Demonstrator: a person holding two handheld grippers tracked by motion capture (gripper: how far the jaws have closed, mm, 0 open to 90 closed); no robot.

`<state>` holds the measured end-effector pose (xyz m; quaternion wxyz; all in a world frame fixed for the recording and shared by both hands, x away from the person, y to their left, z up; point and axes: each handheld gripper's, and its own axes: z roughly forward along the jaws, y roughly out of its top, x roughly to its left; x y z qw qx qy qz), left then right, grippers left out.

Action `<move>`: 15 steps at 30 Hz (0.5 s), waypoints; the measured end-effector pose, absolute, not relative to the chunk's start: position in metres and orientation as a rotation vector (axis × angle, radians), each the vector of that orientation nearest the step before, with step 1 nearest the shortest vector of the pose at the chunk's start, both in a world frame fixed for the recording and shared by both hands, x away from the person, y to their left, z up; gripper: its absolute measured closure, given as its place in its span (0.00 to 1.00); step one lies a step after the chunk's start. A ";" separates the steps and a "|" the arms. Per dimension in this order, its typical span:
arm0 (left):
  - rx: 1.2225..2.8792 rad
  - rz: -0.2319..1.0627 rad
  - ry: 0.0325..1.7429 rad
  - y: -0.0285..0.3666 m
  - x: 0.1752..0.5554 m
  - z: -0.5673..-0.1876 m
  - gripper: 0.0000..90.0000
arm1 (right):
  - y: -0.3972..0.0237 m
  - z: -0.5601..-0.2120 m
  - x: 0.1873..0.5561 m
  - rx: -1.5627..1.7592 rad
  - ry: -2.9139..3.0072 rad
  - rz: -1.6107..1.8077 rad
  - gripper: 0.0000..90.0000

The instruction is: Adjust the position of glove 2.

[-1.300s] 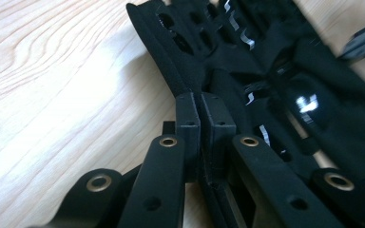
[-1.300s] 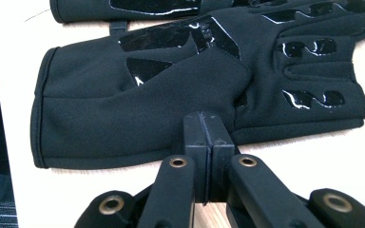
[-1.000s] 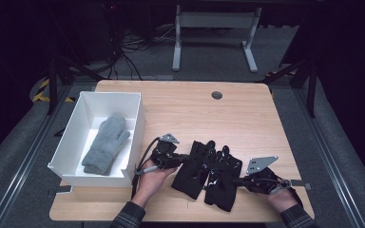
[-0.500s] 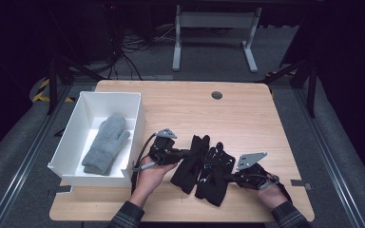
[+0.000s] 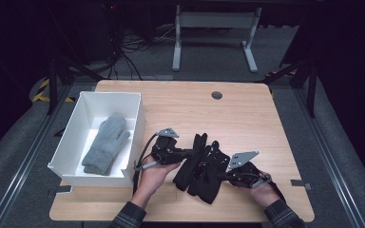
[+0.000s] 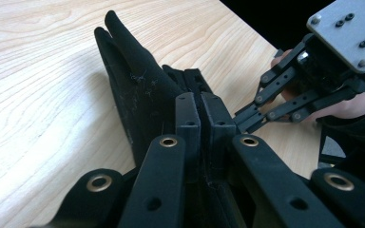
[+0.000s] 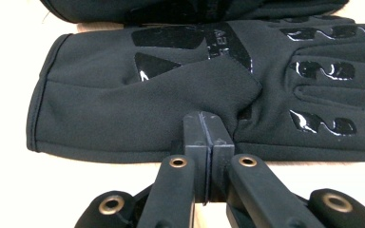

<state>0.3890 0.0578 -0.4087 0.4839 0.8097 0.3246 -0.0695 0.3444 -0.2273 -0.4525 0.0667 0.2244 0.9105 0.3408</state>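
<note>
Two black gloves lie side by side near the table's front edge. In the high view my left gripper (image 5: pixel 192 153) is shut on the left black glove (image 5: pixel 189 167), whose fingers point away from me. Its own view shows the jaws pressed together (image 6: pixel 200 118) over that glove (image 6: pixel 133 80), with the other gripper (image 6: pixel 252 118) just beyond. My right gripper (image 5: pixel 221 176) is shut on the right black glove (image 5: pixel 210 183). In the right gripper view the jaws (image 7: pixel 203 128) pinch a folded flap of that glove (image 7: pixel 138 109), which has glossy grip patches.
A white box (image 5: pixel 100 97) stands at the left of the table with a grey mitten (image 5: pixel 105 145) inside. A round cable hole (image 5: pixel 216 95) sits near the far edge. Bare wood stretches behind the gloves. A desk frame and cables stand on the floor beyond.
My right gripper has slid left with its glove, bringing the two gloves closer together. The left gripper has hardly moved.
</note>
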 end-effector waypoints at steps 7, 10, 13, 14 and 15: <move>1.977 -0.182 0.771 0.049 0.389 -0.409 0.97 | -0.218 -0.453 0.345 0.655 2.754 1.026 1.00; 1.976 -0.197 0.766 0.046 0.389 -0.411 0.97 | -0.214 -0.453 0.346 0.642 2.757 1.027 1.00; 1.983 -0.208 0.766 0.042 0.388 -0.412 0.97 | -0.212 -0.453 0.347 0.644 2.755 1.032 1.00; 1.988 -0.208 0.760 0.041 0.388 -0.413 0.97 | -0.211 -0.453 0.347 0.644 2.756 1.030 1.00; 1.991 -0.209 0.760 0.039 0.387 -0.413 0.97 | -0.210 -0.453 0.347 0.643 2.756 1.032 1.00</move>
